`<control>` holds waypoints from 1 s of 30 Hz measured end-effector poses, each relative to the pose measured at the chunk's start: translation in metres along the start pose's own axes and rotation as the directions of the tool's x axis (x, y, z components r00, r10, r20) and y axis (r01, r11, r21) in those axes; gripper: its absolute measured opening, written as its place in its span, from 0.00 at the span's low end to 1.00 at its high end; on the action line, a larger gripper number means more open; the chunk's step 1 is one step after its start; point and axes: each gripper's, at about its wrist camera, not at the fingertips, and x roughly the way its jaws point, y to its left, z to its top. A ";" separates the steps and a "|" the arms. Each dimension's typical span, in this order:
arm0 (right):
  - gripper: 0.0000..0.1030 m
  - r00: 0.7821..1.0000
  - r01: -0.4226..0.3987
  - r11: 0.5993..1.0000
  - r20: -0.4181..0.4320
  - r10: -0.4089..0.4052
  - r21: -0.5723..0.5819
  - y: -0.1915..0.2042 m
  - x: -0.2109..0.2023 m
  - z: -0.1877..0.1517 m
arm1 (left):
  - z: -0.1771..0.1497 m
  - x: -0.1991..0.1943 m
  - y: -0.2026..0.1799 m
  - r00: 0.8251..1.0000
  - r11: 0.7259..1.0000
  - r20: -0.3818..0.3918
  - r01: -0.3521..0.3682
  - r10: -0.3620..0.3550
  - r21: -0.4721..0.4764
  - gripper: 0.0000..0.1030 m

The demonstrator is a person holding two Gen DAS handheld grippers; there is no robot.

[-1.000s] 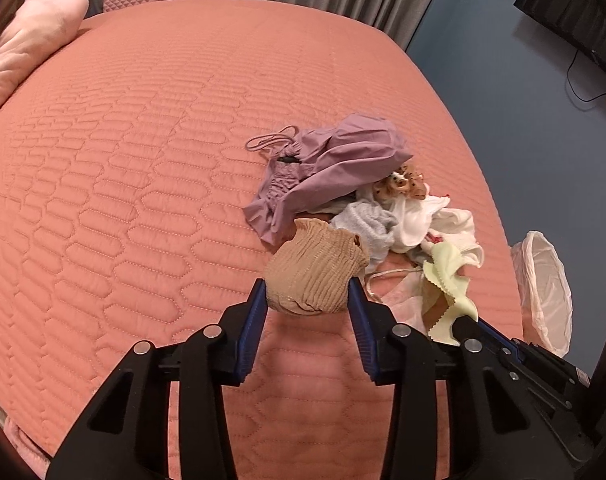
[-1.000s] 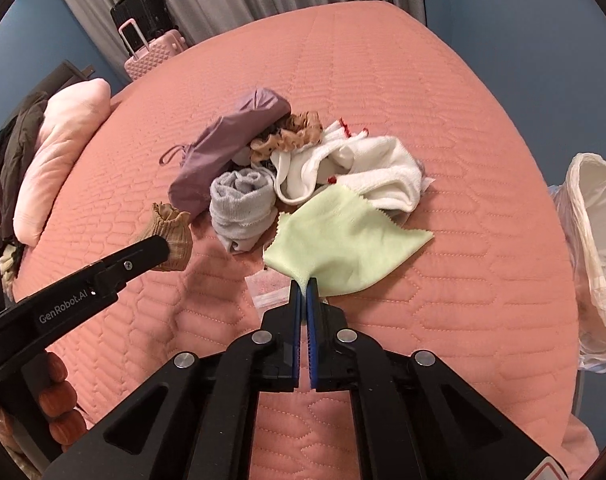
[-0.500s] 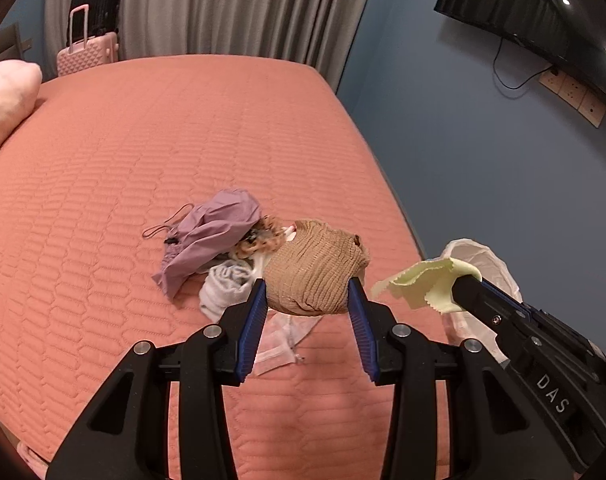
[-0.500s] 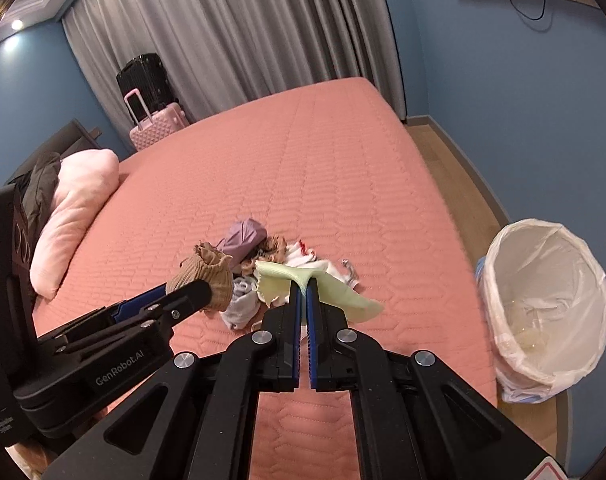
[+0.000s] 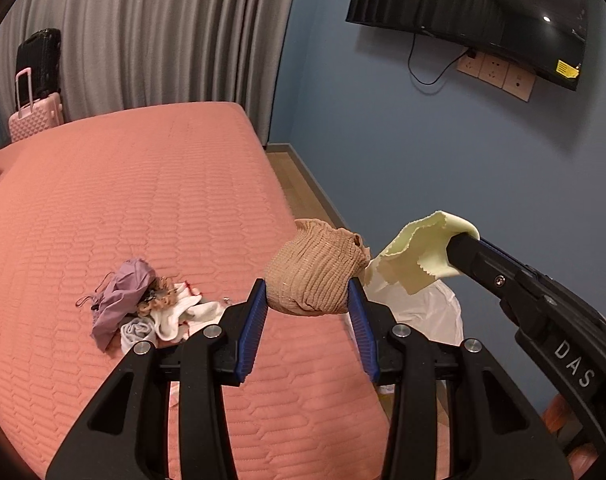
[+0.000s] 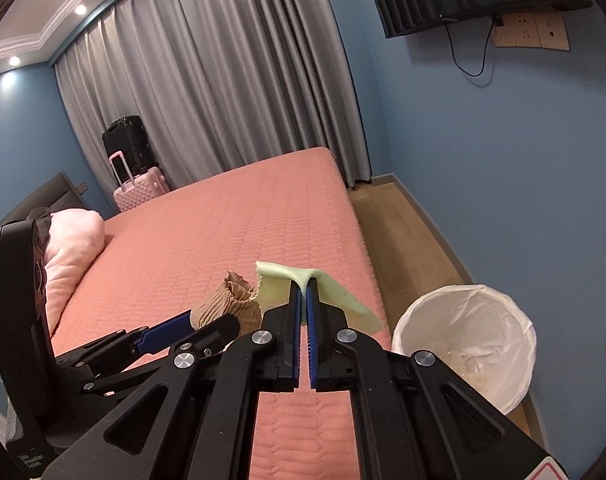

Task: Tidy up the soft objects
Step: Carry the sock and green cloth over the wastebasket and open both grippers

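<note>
My left gripper (image 5: 309, 294) is shut on a tan ribbed sock bundle (image 5: 317, 276), held high above the bed's right edge. The same sock bundle (image 6: 227, 306) and left gripper show at lower left in the right wrist view. My right gripper (image 6: 304, 286) is shut on a pale yellow-green cloth (image 6: 279, 284), which drapes over both sides of its fingers. In the left wrist view that cloth (image 5: 419, 252) hangs at the right gripper's tip. A pile of soft items (image 5: 151, 308) lies on the salmon quilted bed (image 5: 123, 208): a purple garment, a grey sock, white cloths.
A bin lined with a white bag (image 6: 467, 340) stands on the wood floor beside the bed, right of both grippers. A pink pillow (image 6: 73, 248) lies at the bed's left. Pink and black suitcases (image 6: 137, 176) stand by the grey curtains. A TV hangs on the blue wall.
Both grippers rose from the bed and swung right, carrying the tan sock bundle and the yellow-green cloth away from the pile. The bin is now close at the right.
</note>
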 end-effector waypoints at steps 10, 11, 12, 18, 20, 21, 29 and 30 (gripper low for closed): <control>0.02 0.995 0.071 0.996 0.061 -0.074 0.050 -0.053 -0.034 0.011 | 0.013 0.005 -0.058 0.998 0.992 0.012 0.065 -0.067 0.105 0.38; 0.02 0.995 0.077 0.996 0.064 -0.080 0.055 -0.057 -0.036 0.011 | 0.014 0.006 -0.063 0.997 0.991 0.011 0.071 -0.073 0.114 0.38; 0.02 0.994 0.084 0.995 0.067 -0.088 0.061 -0.063 -0.038 0.012 | 0.014 0.006 -0.068 0.997 0.990 0.010 0.075 -0.077 0.122 0.38; 0.02 0.989 0.118 0.989 0.075 -0.124 0.086 -0.090 -0.045 0.015 | 0.016 0.013 -0.095 0.995 0.980 -0.006 0.104 -0.104 0.173 0.39; 0.02 0.988 0.128 0.988 0.073 -0.134 0.091 -0.096 -0.045 0.016 | 0.017 0.016 -0.102 0.993 0.975 -0.015 0.114 -0.113 0.189 0.39; 0.02 0.987 0.133 0.987 0.072 -0.140 0.094 -0.100 -0.044 0.016 | 0.017 0.018 -0.106 0.993 0.973 -0.020 0.118 -0.116 0.197 0.39; 0.02 0.984 0.160 0.980 0.061 -0.168 0.121 -0.121 -0.042 0.016 | 0.020 0.036 -0.123 0.990 0.965 -0.056 0.142 -0.132 0.219 0.40; 0.02 0.984 0.162 0.979 0.059 -0.170 0.124 -0.123 -0.041 0.016 | 0.020 0.038 -0.124 0.989 0.965 -0.058 0.143 -0.133 0.222 0.40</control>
